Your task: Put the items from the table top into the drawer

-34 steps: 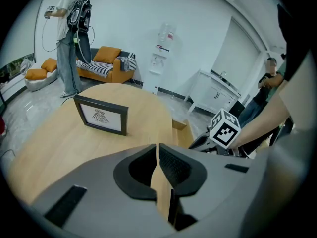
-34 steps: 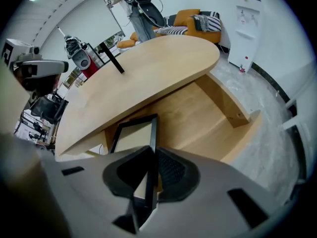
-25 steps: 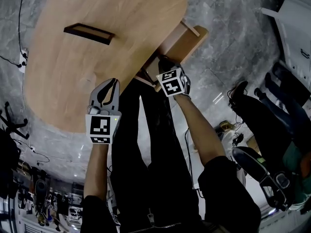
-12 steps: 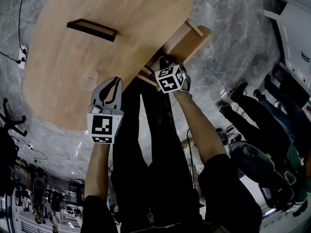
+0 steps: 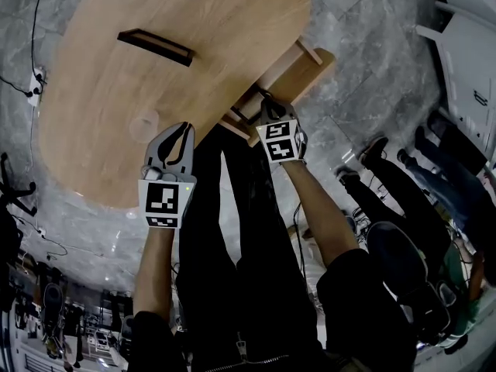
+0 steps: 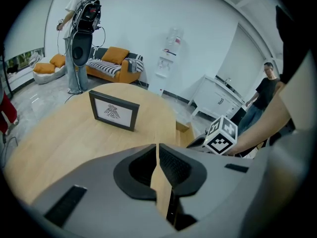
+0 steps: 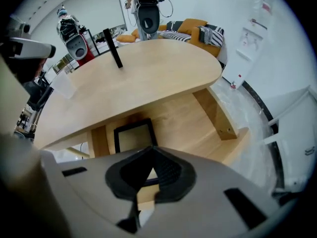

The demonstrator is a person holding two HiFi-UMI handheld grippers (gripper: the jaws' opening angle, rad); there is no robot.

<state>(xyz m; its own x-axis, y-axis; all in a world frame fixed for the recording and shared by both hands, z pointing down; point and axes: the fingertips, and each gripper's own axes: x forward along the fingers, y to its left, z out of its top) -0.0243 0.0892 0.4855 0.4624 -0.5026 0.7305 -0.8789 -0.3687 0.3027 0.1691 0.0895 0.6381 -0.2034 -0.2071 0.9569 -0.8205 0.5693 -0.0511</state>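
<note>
- Left gripper [image 6: 157,147]: fingers pressed together, empty, over the near edge of the surface [image 6: 49,143].
- An upright picture frame [image 6: 114,111] stands at eleven o'clock from it, with nothing between.
- Right gripper [image 7: 150,151]: fingers closed together, empty, above the open drawer [image 7: 193,128].
- A second frame [image 7: 132,135] lies flat inside the drawer.
- A sofa [image 6: 115,63] stands well beyond.

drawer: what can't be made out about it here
- Head view: drawer inside hidden by the table top and right gripper.
- Right gripper view: picture frame lying in it, near end covered by that gripper's body; its picture too faint.
- Left gripper view: only the drawer's corner shows.
</note>
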